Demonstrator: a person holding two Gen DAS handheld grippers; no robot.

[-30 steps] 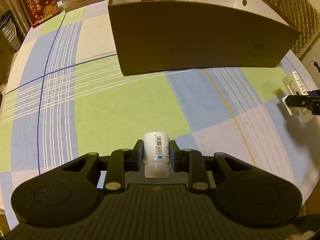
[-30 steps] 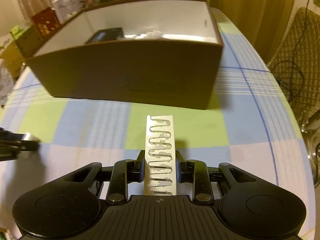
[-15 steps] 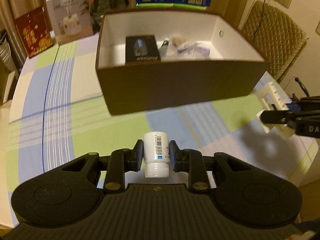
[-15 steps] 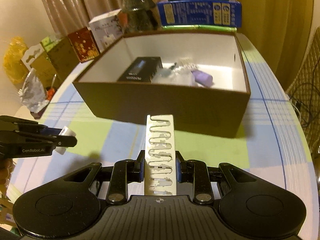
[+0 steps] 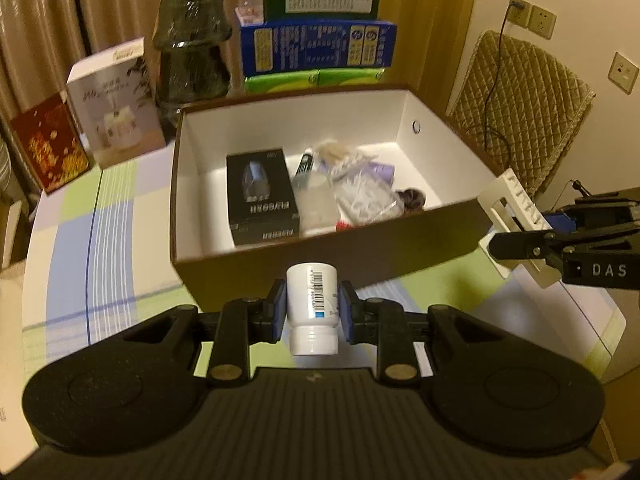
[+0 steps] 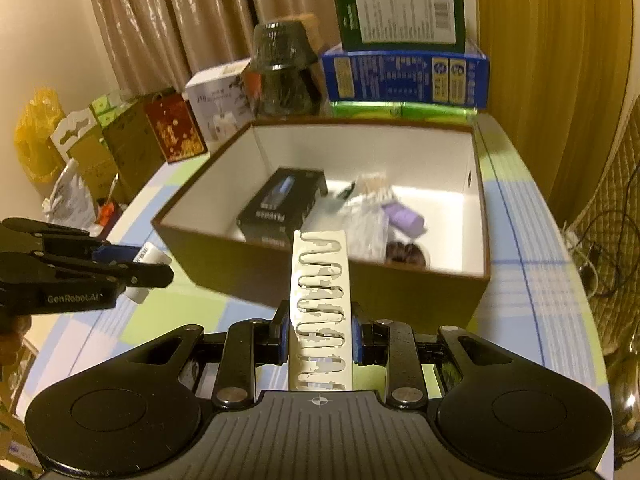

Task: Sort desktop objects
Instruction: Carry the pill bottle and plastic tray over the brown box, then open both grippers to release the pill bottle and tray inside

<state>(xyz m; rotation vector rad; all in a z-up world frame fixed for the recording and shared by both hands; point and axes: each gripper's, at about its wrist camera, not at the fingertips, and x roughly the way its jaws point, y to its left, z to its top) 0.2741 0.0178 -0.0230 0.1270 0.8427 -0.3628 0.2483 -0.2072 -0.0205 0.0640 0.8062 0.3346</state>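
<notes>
My left gripper (image 5: 312,308) is shut on a small white bottle (image 5: 313,304) with a barcode, held above the table just in front of the brown box (image 5: 320,256). My right gripper (image 6: 321,332) is shut on a flat white card of paper clips (image 6: 320,300), held above the table before the same box (image 6: 420,284). The box is open, white inside, and holds a black carton (image 5: 260,196), a purple tube (image 6: 402,218), clear bags and small items. Each gripper shows in the other's view: the right one (image 5: 520,236) and the left one (image 6: 148,264).
Behind the box stand a blue carton (image 5: 316,46) on green packs, a dark glass jar (image 5: 192,52), a white gift box (image 5: 116,100) and a red box (image 5: 48,148). A quilted chair (image 5: 524,96) is at the right. The checked tablecloth (image 5: 100,240) covers the table.
Both grippers have risen and come nearer the box with their loads, so the box's inside now shows from above. The grips have not changed.
</notes>
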